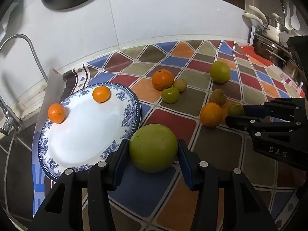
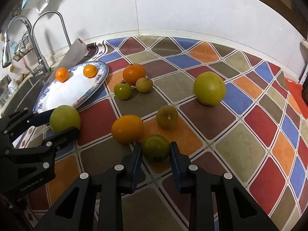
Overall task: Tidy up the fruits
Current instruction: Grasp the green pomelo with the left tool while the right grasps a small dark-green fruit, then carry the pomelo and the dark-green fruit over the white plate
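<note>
A blue-and-white plate (image 1: 132, 104) (image 2: 105, 70) lies at the left of the patterned counter with two small oranges (image 1: 101, 94) (image 1: 56, 113) on it. Beside its near rim, my left gripper (image 1: 153, 141) (image 2: 62, 122) is shut on a large green fruit (image 1: 153, 148) (image 2: 65, 118), with a pad on each side. My right gripper (image 2: 155, 144) (image 1: 235, 113) is shut on a small green fruit (image 2: 155, 147) (image 1: 235, 109) that rests on the counter. A yellow-orange fruit (image 2: 127, 129) sits just left of it.
Loose on the counter are an orange (image 2: 134, 73), a green fruit (image 2: 122, 90), two brownish fruits (image 2: 144, 84) (image 2: 167, 116) and another large green fruit (image 2: 209, 89). A sink with faucets (image 2: 41, 38) is at the left. Steel pots (image 1: 273, 44) stand at the far right.
</note>
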A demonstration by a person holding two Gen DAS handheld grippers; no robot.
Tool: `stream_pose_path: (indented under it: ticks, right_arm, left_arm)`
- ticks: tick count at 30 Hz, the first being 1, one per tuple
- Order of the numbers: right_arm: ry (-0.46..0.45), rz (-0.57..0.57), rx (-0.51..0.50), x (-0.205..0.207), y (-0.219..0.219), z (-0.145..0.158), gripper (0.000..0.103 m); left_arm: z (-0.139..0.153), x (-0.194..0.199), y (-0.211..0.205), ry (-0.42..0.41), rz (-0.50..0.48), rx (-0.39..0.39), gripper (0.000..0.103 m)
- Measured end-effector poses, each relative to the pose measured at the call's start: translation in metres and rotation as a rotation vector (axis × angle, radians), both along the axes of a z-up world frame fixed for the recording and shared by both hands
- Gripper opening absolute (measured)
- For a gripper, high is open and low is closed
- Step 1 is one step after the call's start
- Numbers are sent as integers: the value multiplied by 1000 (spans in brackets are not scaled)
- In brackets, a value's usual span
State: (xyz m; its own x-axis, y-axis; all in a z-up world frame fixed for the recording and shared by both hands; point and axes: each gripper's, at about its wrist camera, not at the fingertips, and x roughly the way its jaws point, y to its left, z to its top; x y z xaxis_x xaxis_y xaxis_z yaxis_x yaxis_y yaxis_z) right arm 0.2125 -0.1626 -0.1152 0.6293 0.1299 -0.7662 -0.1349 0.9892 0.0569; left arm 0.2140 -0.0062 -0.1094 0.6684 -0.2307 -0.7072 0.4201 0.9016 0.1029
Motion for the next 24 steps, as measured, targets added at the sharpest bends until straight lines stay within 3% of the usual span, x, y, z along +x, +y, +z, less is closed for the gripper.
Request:
stream_pose_path:
  ticks: [24]
  right_arm:
    - [-188,66,56,-42,29,72,29]
  left_arm:
    - [63,-43,34,-135,65,-98,49]
